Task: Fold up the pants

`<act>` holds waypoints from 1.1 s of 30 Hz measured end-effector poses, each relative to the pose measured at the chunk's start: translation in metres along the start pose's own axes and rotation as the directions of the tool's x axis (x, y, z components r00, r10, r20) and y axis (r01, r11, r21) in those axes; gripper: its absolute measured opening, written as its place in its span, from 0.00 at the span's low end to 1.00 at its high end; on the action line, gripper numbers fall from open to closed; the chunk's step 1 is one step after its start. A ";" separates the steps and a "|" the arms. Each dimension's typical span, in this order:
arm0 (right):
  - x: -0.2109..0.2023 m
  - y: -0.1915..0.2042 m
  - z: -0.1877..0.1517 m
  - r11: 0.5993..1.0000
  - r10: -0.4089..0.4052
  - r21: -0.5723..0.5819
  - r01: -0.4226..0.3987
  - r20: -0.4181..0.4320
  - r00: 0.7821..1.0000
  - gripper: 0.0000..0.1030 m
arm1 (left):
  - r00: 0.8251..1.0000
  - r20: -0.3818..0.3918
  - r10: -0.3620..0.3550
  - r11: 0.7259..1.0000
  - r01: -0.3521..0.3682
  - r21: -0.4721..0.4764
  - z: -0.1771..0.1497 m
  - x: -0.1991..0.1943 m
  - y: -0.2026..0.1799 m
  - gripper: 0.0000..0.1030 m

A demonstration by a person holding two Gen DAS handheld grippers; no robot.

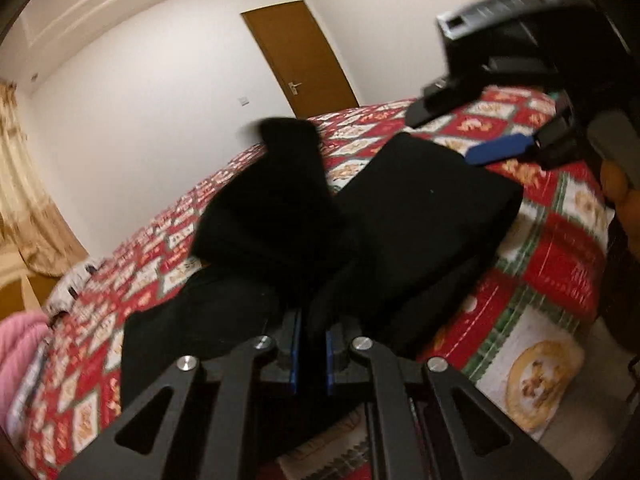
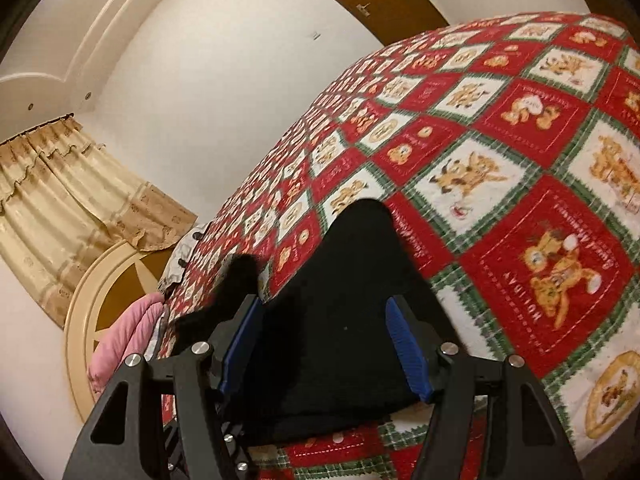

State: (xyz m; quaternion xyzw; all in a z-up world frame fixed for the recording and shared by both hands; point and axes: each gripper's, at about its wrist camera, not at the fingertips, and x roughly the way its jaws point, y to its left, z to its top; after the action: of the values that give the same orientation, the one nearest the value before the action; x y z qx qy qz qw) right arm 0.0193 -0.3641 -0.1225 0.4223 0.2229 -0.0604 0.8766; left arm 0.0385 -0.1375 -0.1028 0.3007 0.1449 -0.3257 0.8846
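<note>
Black pants (image 1: 400,216) lie partly folded on a red, green and white patchwork quilt (image 1: 560,248). My left gripper (image 1: 313,354) is shut on a fold of the black fabric near the front edge of the bed; a loose leg (image 1: 280,184) rises beyond it. My right gripper (image 1: 472,136) hovers open above the far right part of the pants. In the right wrist view the right gripper (image 2: 326,340) is open, its blue pads (image 2: 408,344) spread wide over the pants (image 2: 340,300), holding nothing.
The quilt (image 2: 520,140) covers the whole bed. A pink cloth (image 2: 124,332) and a round cream headboard (image 2: 92,312) are at the far end. Beige curtains (image 2: 60,184) hang on the left. A brown door (image 1: 304,56) is in the far wall.
</note>
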 end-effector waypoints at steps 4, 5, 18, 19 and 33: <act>0.002 -0.012 0.001 0.997 0.051 0.066 -0.050 -0.010 0.999 0.64 | 1.000 -0.003 0.020 0.999 -0.020 0.046 0.001 0.002 -0.008 0.09; 0.002 -0.016 0.003 0.993 0.074 0.094 -0.073 -0.011 0.997 0.64 | 1.000 -0.003 0.024 0.998 -0.024 0.054 0.002 0.002 -0.010 0.09; 0.068 0.000 0.030 0.977 0.214 0.066 -0.204 -0.290 0.933 0.70 | 1.000 0.010 0.021 0.998 -0.022 0.065 0.004 -0.002 -0.017 0.17; 0.072 0.002 0.031 0.981 0.194 0.048 -0.189 -0.313 0.929 0.70 | 1.000 0.025 0.014 0.997 -0.016 0.070 0.005 -0.006 -0.016 0.18; 0.070 -0.028 0.035 0.944 0.326 0.164 -0.286 -0.323 0.889 0.70 | 0.977 0.195 -0.087 0.976 0.045 0.211 0.029 -0.033 -0.043 0.78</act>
State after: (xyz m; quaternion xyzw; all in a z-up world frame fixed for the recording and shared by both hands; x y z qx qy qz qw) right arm 0.0855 -0.4030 -0.1540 0.5047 0.2999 0.1412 0.7971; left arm -0.0127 -0.1656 -0.0836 0.3506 0.0294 -0.3972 0.8476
